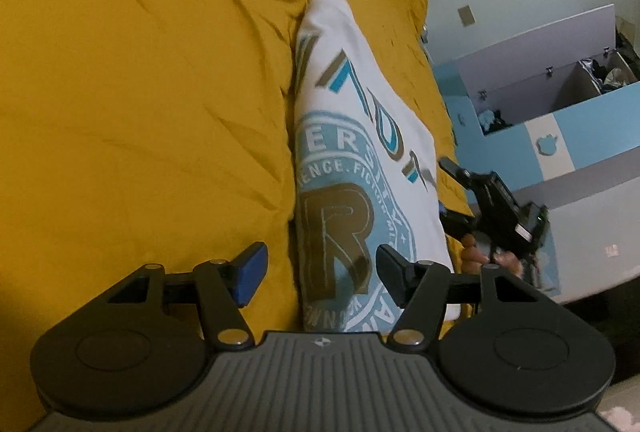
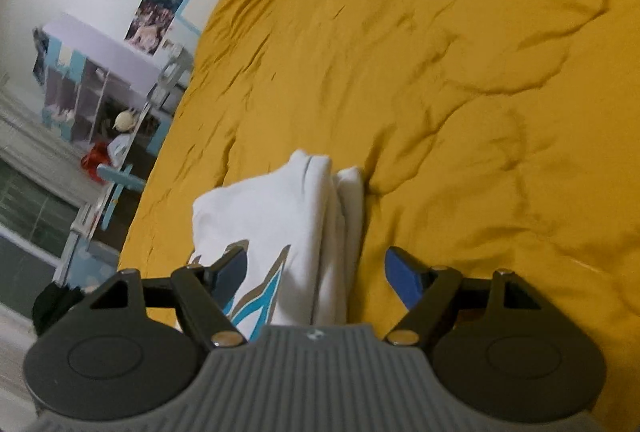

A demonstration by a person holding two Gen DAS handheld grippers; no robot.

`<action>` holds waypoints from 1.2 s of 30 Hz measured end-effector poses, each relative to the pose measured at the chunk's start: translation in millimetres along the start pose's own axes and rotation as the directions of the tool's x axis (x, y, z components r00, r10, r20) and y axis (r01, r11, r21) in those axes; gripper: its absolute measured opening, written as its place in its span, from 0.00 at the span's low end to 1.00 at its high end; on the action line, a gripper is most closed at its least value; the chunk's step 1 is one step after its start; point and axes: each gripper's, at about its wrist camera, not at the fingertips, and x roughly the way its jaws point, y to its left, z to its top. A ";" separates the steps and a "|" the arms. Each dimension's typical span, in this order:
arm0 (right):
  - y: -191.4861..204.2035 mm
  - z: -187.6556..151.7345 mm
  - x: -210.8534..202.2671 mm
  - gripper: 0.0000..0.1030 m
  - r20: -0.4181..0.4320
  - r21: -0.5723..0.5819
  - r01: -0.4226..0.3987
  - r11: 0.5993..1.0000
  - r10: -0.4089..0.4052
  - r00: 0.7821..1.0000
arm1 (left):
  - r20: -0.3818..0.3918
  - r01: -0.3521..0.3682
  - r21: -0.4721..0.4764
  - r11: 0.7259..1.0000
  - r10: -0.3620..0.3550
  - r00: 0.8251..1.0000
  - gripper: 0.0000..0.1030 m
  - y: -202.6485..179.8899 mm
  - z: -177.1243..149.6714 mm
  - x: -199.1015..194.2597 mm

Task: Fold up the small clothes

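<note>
the white printed t-shirt [image 1: 352,160] lies on the yellow bedspread [image 1: 140,112], folded into a long narrow strip — likely ready for a crosswise fold. the left gripper [image 1: 318,274] hovers over its lower end, jaws spread, gripping nothing; the right gripper [image 2: 316,276] likewise gapes empty over the other end.

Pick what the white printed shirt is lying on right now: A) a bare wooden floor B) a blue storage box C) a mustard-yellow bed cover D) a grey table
C: the white shirt lies folded into a narrow strip on the rumpled mustard-yellow cover, which surrounds it in both wrist views; both grippers' jaws stand open, pressing on nothing.
</note>
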 end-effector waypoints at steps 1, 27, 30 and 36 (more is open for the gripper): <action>-0.2 -0.7 4.0 0.71 -0.013 -0.004 -0.011 1.000 0.010 1.000 | -0.022 0.014 -0.004 1.000 -0.014 1.000 0.71 0.3 1.4 5.7; 36.0 6.7 43.7 0.22 0.067 0.016 0.045 0.999 -0.046 0.997 | -0.090 0.105 -0.044 0.993 -0.109 0.990 0.32 -13.4 16.5 24.2; 73.8 11.4 29.7 0.21 0.081 -0.067 0.040 0.997 -0.035 0.996 | -0.065 0.153 -0.031 0.988 -0.155 0.986 0.30 -20.0 22.5 9.0; 159.9 14.8 22.3 0.21 0.104 -0.190 -0.003 0.982 0.023 0.994 | 0.002 0.212 0.015 0.977 -0.213 0.977 0.30 -36.4 27.0 -17.5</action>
